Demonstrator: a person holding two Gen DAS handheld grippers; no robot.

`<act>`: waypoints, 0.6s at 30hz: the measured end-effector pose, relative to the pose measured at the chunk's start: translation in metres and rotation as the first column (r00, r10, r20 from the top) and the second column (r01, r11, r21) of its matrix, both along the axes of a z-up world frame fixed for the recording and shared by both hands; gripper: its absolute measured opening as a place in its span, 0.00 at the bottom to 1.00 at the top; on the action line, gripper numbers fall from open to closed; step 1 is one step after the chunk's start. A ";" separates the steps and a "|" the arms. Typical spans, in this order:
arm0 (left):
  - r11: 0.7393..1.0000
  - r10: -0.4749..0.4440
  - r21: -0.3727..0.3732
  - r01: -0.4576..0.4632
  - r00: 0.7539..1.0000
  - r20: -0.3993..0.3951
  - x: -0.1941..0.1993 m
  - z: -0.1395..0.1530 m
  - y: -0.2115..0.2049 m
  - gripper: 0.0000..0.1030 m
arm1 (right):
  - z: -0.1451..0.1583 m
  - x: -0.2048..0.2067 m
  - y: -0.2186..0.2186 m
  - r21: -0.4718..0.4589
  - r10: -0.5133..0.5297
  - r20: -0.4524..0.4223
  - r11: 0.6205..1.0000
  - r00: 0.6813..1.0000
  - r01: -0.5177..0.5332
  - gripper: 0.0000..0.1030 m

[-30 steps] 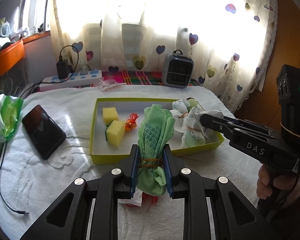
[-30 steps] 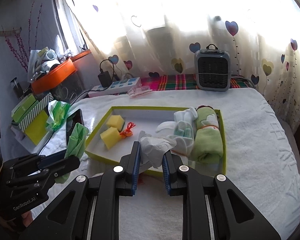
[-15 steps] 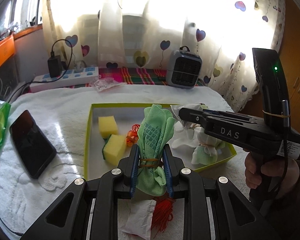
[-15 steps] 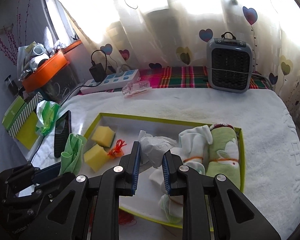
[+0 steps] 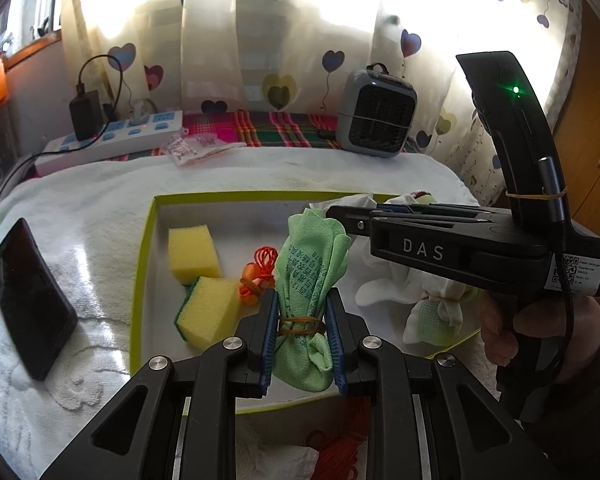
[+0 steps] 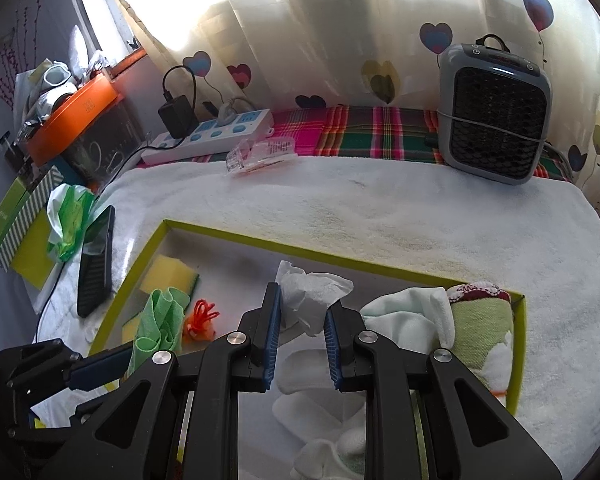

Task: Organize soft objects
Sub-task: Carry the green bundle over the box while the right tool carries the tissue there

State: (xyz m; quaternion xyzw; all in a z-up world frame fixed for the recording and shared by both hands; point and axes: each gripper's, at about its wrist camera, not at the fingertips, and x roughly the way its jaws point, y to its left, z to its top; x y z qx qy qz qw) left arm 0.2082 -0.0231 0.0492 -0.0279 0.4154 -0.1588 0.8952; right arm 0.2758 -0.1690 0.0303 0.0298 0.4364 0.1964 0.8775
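Note:
My left gripper point(image 5: 302, 334) is shut on a green cloth bundle point(image 5: 310, 276) tied with a rubber band, held above the yellow-rimmed tray point(image 5: 140, 264). Two yellow sponges point(image 5: 194, 250) and an orange string bundle point(image 5: 256, 276) lie in the tray's left part. My right gripper point(image 6: 300, 338) is shut on a crumpled white cloth point(image 6: 310, 296) over the tray point(image 6: 300, 254). White bundles point(image 6: 404, 320) and a green rolled towel point(image 6: 482, 330) fill the tray's right side. The right gripper point(image 5: 440, 246) reaches in from the right in the left wrist view; the green bundle point(image 6: 158, 322) shows at lower left in the right wrist view.
A black phone point(image 5: 30, 298) lies on the white towel left of the tray. A power strip point(image 6: 216, 130) and a grey heater point(image 6: 494, 114) stand at the back. A green bag point(image 6: 70, 218) and boxes sit at far left. Red string point(image 5: 340, 448) lies below the tray's near edge.
Both grippers have moved forward and down over the tray, each keeping its bundle. The tray and heater appear larger and closer in both views.

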 end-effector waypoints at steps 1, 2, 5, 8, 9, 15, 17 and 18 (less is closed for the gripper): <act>1.000 -0.003 0.004 0.003 1.000 -0.004 0.002 -0.002 -0.001 0.21 | -0.001 0.002 0.000 0.003 0.003 -0.007 1.000 1.000 -0.003 0.21; 1.000 -0.005 0.008 0.005 1.000 -0.011 0.004 -0.005 -0.002 0.21 | -0.002 0.003 -0.001 0.006 0.005 -0.010 1.000 1.000 -0.005 0.21; 1.000 -0.009 0.012 0.009 1.000 -0.018 0.005 -0.008 -0.005 0.21 | -0.005 0.007 0.000 0.002 0.010 -0.016 1.000 1.000 -0.010 0.21; 1.000 -0.009 0.015 0.009 1.000 -0.022 0.008 -0.009 -0.005 0.21 | -0.008 0.009 0.000 0.001 0.013 -0.022 1.000 1.000 -0.013 0.21; 1.000 -0.007 0.016 0.008 1.000 -0.024 0.008 -0.010 -0.005 0.21 | -0.009 0.009 0.001 0.002 0.014 -0.022 1.000 1.000 -0.014 0.21; 1.000 -0.009 0.025 0.010 0.999 -0.034 0.012 -0.013 -0.008 0.21 | -0.011 0.012 0.002 -0.003 0.017 -0.022 1.000 1.000 -0.017 0.21; 1.000 -0.011 0.028 0.012 0.999 -0.039 0.014 -0.015 -0.009 0.21 | -0.012 0.013 0.003 -0.009 0.018 -0.019 1.000 1.000 -0.018 0.21; 1.000 -0.010 0.029 0.012 0.999 -0.040 0.014 -0.016 -0.010 0.21 | -0.012 0.013 0.003 -0.011 0.020 -0.018 1.000 1.000 -0.020 0.21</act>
